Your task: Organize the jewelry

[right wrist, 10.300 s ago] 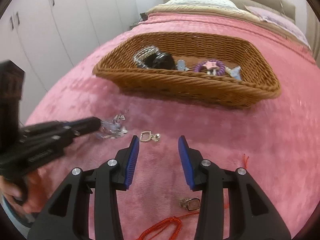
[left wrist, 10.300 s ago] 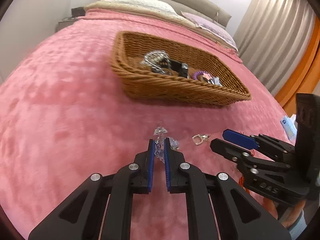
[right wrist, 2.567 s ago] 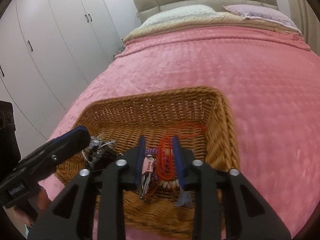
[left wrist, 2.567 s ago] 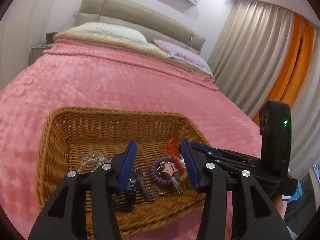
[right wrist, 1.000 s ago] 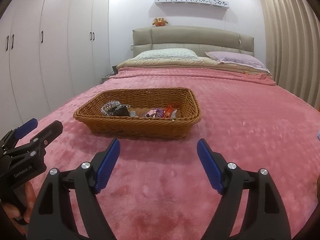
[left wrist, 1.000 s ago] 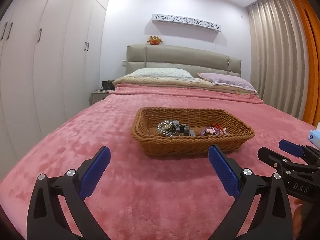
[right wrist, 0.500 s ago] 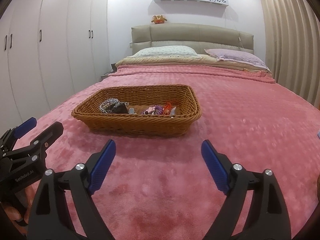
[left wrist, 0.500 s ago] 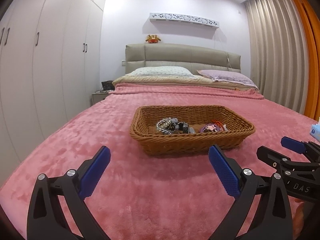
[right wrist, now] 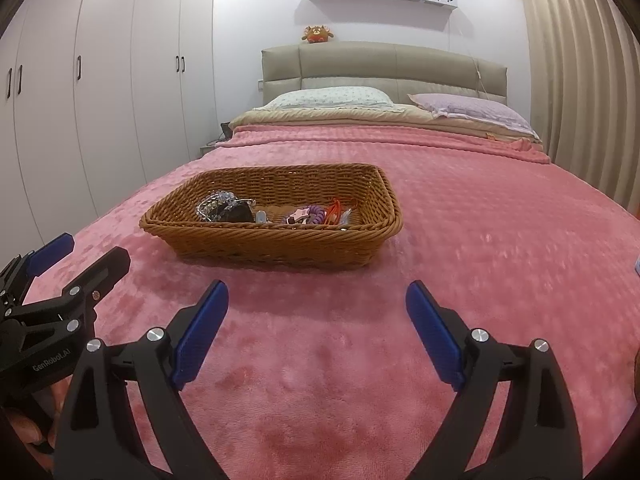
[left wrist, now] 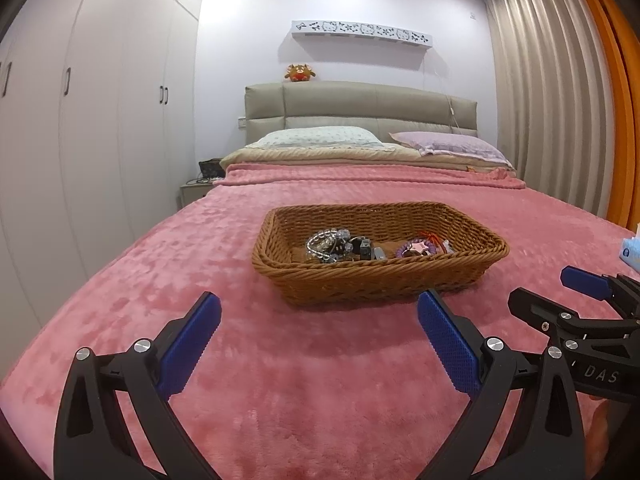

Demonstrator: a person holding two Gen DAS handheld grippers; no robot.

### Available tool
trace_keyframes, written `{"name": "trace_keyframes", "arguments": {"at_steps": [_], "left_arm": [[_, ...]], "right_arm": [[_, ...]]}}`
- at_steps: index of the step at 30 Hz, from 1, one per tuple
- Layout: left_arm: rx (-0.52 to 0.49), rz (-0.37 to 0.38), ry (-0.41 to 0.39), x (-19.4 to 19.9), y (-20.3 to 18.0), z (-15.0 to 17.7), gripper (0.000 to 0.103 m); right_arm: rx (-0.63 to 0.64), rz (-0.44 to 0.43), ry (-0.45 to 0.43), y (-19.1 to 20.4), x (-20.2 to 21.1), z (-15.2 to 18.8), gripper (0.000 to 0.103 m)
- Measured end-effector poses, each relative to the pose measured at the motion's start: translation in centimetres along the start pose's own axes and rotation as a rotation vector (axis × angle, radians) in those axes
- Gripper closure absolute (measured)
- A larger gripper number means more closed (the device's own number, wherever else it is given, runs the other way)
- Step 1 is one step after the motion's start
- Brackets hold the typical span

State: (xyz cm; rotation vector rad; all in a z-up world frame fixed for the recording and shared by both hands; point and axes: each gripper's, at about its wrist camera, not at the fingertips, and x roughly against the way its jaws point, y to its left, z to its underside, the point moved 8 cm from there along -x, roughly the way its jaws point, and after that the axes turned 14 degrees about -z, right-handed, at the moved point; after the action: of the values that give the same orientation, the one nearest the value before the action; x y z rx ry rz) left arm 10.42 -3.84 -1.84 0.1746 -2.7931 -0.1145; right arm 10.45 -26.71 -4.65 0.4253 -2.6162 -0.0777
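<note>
Both grippers have been drawn back from the wicker basket [left wrist: 380, 254] since the earlier frames, when they were held over it and the red cord was being lowered in; no loose piece is seen any longer on the pink blanket [left wrist: 312, 380] in front of them. The left gripper [left wrist: 318, 328] is held with its jaws spread wide and nothing between them, and the right gripper [right wrist: 316, 320] is likewise wide apart and empty.

The jewelry is gathered inside the basket, which sits on the blanket toward the middle of the bed, well apart from both grippers and straight ahead of them. A silvery beaded cluster [left wrist: 326, 244] lies toward the basket's left end, a purple coil with a pink star [left wrist: 416, 247] toward its right end, and the red cord [right wrist: 338, 210] just beside that. The basket's long axis runs across the bed, side to side as seen from the grippers.

In the left wrist view the basket is nearly centred; in the right wrist view it lies to the left of centre. The left gripper is therefore judged the better aligned, should any further reach be needed. The task appears essentially complete.
</note>
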Motion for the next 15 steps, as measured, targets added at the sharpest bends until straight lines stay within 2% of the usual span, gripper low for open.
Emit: {"name": "trace_keyframes", "arguments": {"at_steps": [15], "left_arm": [[-0.005, -0.005, -0.001, 0.01, -0.21, 0.03, 0.008]], "right_arm": [[-0.004, -0.013, -0.003, -0.14, 0.12, -0.11, 0.017]]}}
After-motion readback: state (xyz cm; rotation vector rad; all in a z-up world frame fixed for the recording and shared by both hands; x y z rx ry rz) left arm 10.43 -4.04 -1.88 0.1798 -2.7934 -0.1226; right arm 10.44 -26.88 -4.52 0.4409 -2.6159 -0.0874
